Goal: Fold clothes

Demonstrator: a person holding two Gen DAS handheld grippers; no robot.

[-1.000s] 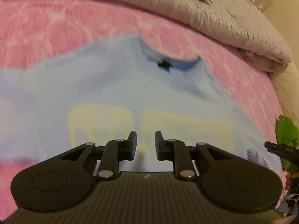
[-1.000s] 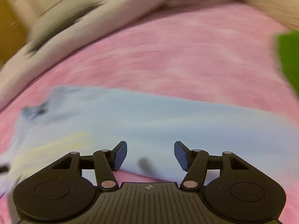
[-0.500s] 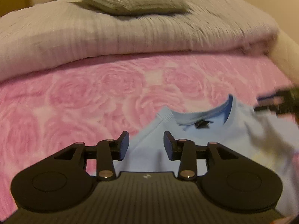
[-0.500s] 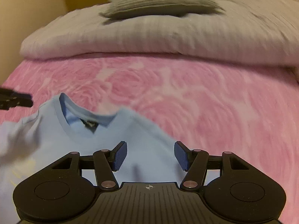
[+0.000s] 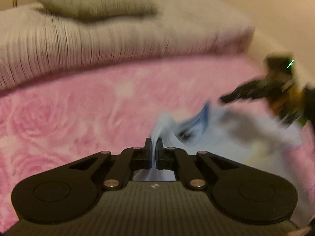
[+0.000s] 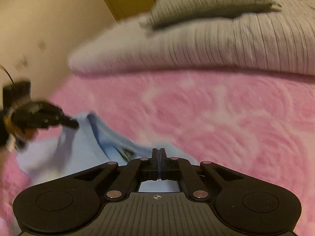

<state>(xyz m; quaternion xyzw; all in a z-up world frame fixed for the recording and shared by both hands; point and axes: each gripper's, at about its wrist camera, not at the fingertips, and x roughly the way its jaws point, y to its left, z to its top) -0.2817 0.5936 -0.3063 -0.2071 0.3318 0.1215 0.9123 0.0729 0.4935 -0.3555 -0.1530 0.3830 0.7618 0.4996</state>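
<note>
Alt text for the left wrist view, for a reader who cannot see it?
The left claw is shut on a bunched fold of the light blue cotton T-shirt, which lies on a pink rose-patterned bedspread. The blurred right claw is at the shirt's far side.

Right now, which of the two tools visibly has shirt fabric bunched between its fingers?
The left tool: a ridge of blue shirt stands up between its fingers. The right tool is shut too, but no fabric shows in its closed tips.

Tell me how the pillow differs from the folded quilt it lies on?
The pillow is darker, olive-grey; the quilt is paler and pinkish-grey. The pillow is small and on top; the quilt is wider, spanning the pink bedspread beneath. Both look ribbed.
</note>
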